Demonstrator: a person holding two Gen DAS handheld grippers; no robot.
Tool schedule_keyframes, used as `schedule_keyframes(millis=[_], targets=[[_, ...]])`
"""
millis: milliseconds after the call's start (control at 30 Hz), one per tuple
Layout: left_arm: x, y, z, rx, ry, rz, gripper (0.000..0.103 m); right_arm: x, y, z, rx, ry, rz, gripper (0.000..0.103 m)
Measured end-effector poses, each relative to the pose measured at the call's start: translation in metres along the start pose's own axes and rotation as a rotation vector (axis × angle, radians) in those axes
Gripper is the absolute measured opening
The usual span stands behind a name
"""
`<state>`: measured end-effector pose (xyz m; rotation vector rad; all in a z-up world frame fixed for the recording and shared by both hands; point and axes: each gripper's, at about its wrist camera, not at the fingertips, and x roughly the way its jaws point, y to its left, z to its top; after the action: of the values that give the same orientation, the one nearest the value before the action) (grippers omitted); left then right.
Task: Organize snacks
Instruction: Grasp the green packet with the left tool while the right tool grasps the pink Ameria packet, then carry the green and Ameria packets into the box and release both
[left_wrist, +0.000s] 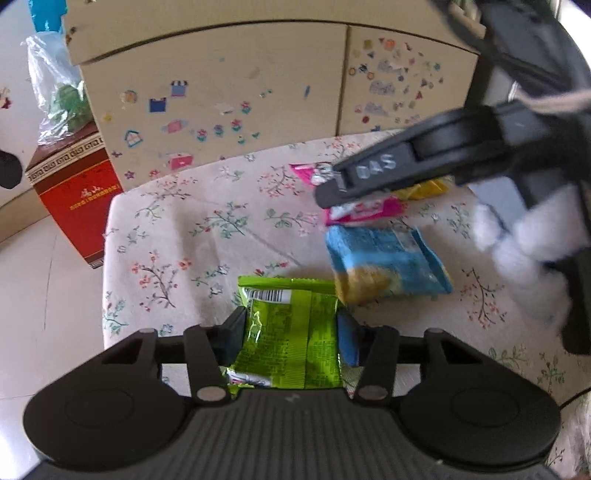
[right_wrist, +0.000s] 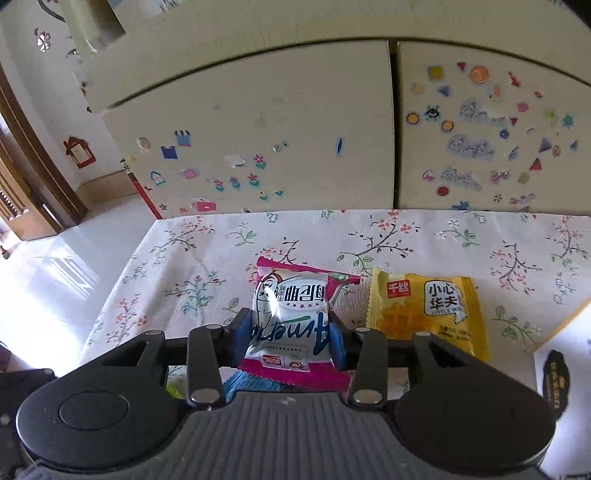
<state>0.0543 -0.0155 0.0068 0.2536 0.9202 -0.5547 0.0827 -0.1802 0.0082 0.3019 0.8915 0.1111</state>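
Observation:
On the floral tablecloth (left_wrist: 177, 240) lies a green snack packet (left_wrist: 288, 302), and my left gripper (left_wrist: 291, 332) is shut on its two sides. A blue and yellow packet (left_wrist: 384, 262) lies just to its right. In the right wrist view, my right gripper (right_wrist: 290, 336) is shut on a pink and white packet (right_wrist: 291, 295), with its blue pads pressing in on both sides. A yellow packet (right_wrist: 428, 314) lies flat right of it. The left wrist view shows that right gripper's dark finger (left_wrist: 369, 177) over the pink packet (left_wrist: 362, 210).
A cream cabinet (left_wrist: 221, 92) covered in stickers stands behind the table. A red box (left_wrist: 77, 192) with a plastic bag (left_wrist: 59, 92) on it sits on the floor at left. A white card (right_wrist: 561, 387) lies at the table's right. A white-gloved hand (left_wrist: 524, 251) holds the right gripper.

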Motion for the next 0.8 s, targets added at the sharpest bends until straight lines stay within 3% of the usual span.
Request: schedule_keyframes(millis=[367,800], targets=[[-0.023,0.002,0.015,-0.081,-0.067,0.024,0.049,-0.065,-0.006,-0.01,0.074,-0.074,-0.003,0.048],[-0.047,-0.009,0.032,-0.095,-0.154,0.024,0.049,-0.13,0.003,-0.033,0.138,-0.182,-0.007,0.048]])
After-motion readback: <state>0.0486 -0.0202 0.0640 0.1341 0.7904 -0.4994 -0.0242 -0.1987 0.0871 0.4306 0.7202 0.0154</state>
